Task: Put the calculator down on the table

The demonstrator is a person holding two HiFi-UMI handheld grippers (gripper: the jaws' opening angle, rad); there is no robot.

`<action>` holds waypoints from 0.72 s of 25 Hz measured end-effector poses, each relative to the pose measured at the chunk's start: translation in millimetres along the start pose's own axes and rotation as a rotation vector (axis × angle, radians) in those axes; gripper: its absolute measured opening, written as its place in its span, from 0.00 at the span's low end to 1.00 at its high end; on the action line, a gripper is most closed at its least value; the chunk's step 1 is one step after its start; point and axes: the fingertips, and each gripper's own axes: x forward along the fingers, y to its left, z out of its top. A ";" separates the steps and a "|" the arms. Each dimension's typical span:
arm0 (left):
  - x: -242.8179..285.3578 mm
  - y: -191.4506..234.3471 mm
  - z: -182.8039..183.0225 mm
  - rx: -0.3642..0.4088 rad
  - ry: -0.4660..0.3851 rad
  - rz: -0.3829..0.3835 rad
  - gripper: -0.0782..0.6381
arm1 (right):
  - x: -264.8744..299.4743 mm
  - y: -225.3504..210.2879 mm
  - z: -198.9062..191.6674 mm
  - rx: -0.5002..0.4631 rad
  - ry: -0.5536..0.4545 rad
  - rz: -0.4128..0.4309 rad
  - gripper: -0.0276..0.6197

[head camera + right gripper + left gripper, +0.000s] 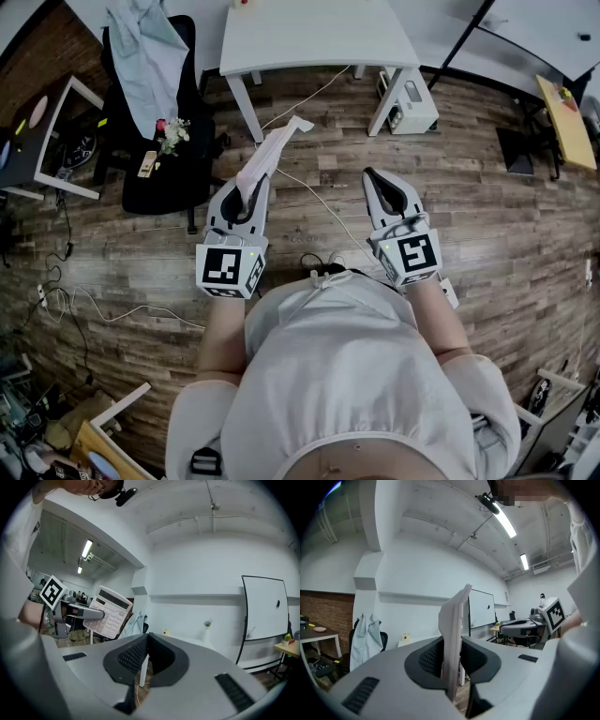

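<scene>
Biggest worry here: I only had the slim white plastic calculator (269, 150) pinched by its near end, with most of it sticking out toward the top of the frame over the brown wood-plank floor (487, 225). Any slip or twist and it'd probably have dropped there, since the white rectangular table (309, 37) sat up at the top edge, not under it. My left claw (247, 199) was narrowly parted, clamped on that calculator. My right claw (382, 186) was closed tight, holding nothing.
</scene>
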 end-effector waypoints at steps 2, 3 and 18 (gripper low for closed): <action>-2.5 3.6 -0.6 0.006 0.000 -0.002 0.23 | 1.4 4.0 -1.0 0.004 0.003 -0.004 0.04; -3.8 5.1 -0.8 0.008 0.000 -0.003 0.23 | 1.9 5.6 -1.3 0.007 0.004 -0.007 0.04; -19.3 23.9 -18.4 -0.033 0.026 -0.029 0.23 | 11.5 23.1 -18.9 0.051 0.047 -0.058 0.05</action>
